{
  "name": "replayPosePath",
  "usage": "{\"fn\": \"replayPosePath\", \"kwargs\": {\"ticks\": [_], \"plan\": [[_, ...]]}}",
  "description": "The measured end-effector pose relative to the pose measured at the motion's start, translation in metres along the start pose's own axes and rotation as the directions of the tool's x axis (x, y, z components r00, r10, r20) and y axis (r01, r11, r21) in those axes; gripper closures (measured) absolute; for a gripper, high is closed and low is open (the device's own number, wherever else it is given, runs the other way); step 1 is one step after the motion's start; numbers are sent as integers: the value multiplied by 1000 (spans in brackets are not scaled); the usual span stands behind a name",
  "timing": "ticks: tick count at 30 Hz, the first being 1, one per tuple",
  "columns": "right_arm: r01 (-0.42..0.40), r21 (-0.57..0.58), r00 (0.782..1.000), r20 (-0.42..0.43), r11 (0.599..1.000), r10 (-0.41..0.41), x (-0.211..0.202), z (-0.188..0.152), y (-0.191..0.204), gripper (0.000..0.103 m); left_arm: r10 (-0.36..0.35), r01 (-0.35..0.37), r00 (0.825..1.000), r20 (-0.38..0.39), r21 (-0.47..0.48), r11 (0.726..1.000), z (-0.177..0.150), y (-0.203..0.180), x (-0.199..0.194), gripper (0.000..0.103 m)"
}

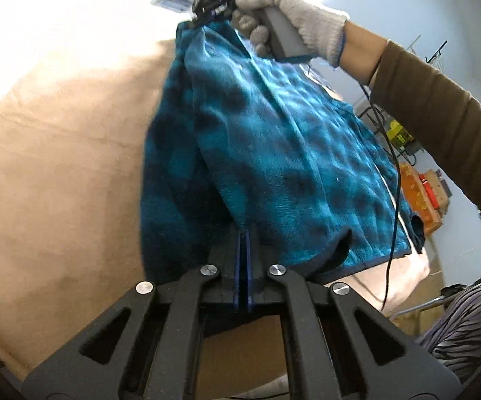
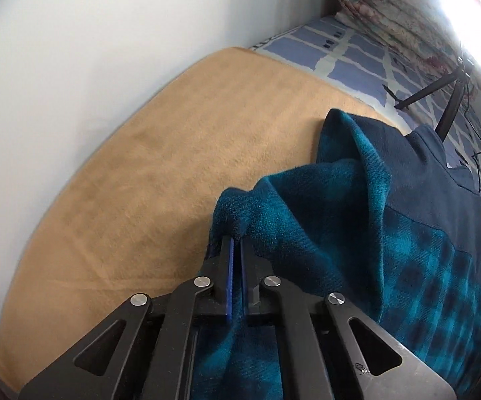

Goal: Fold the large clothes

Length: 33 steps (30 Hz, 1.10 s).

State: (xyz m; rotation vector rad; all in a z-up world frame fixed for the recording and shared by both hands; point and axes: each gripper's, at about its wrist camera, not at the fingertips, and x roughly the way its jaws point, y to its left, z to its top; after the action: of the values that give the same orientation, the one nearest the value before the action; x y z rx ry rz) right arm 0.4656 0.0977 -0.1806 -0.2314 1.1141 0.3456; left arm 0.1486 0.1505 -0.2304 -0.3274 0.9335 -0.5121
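Note:
A teal and dark blue checked fleece garment (image 1: 273, 153) hangs stretched above a tan blanket (image 1: 57, 166). My left gripper (image 1: 244, 230) is shut on its near edge, the fleece pinched between the blue pads. At the garment's far end the right gripper (image 1: 207, 13), held in a grey-gloved hand (image 1: 290, 16), pinches another corner. In the right wrist view, my right gripper (image 2: 236, 238) is shut on a bunched fold of the fleece garment (image 2: 373, 233), which drapes to the right down to the tan blanket (image 2: 174, 166).
A white wall (image 2: 74, 66) borders the blanket. Beyond it lie a blue patterned sheet (image 2: 357, 60), a rolled floral quilt (image 2: 390, 10) and a black tripod (image 2: 447, 93). A black cable (image 1: 393, 200) hangs from the gloved hand. A brown sleeve (image 1: 440, 116) and orange boxes (image 1: 420, 193) are at right.

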Motion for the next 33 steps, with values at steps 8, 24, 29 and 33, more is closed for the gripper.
{"fn": "replayPosePath", "kwargs": {"ticks": [8, 24, 29, 33], "plan": [[-34, 84, 999, 40, 996, 31, -10, 10, -10, 101, 42, -39, 998, 56, -58, 998, 2, 11, -21, 103], [-306, -47, 944, 116, 951, 310, -108, -117, -11, 97, 215, -190, 968, 132, -177, 966, -26, 32, -67, 68], [-409, -142, 909, 24, 901, 416, -128, -219, 25, 97, 241, -210, 955, 175, -178, 961, -29, 16, -88, 68], [-472, -171, 881, -47, 865, 471, -119, -274, 50, 97, 187, -147, 964, 189, -211, 967, -21, 14, -82, 49]]}}
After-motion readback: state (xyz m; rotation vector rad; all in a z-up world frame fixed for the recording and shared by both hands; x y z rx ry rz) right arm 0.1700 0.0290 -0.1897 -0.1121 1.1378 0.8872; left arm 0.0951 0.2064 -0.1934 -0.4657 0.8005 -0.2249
